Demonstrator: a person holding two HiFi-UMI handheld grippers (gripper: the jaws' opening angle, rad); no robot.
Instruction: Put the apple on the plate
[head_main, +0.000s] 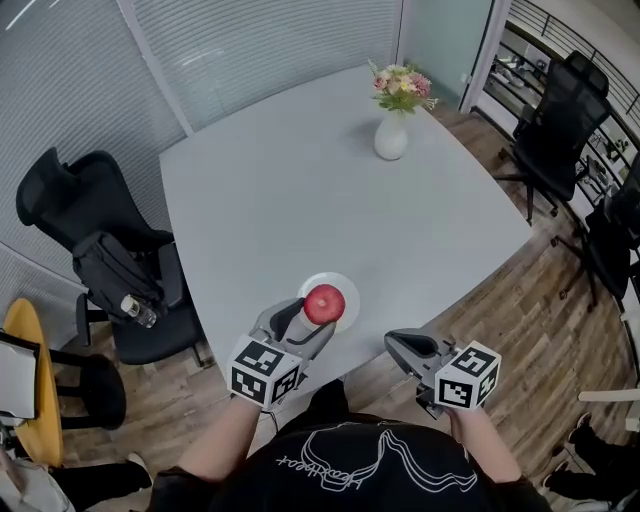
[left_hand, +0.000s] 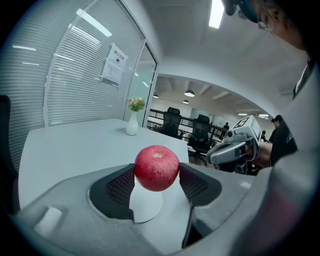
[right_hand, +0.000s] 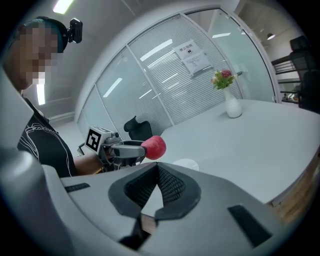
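A red apple (head_main: 324, 303) hangs just above a small white plate (head_main: 350, 300) near the table's front edge, gripped from both sides by my left gripper (head_main: 316, 320). In the left gripper view the apple (left_hand: 157, 168) sits between the two black pads, with the plate (left_hand: 145, 206) directly under it. My right gripper (head_main: 395, 343) hovers to the right of the plate at the table's edge, its jaws closed together with nothing in them. The right gripper view shows its own shut tips (right_hand: 157, 167), the apple (right_hand: 155, 147) in the other gripper, and the plate (right_hand: 186, 164) beyond.
The grey table (head_main: 300, 200) carries a white vase of flowers (head_main: 391, 135) at its far side. A black office chair with a bag (head_main: 110, 260) stands on the left, more black chairs (head_main: 555, 120) on the right, and a yellow chair (head_main: 30, 380) at the lower left.
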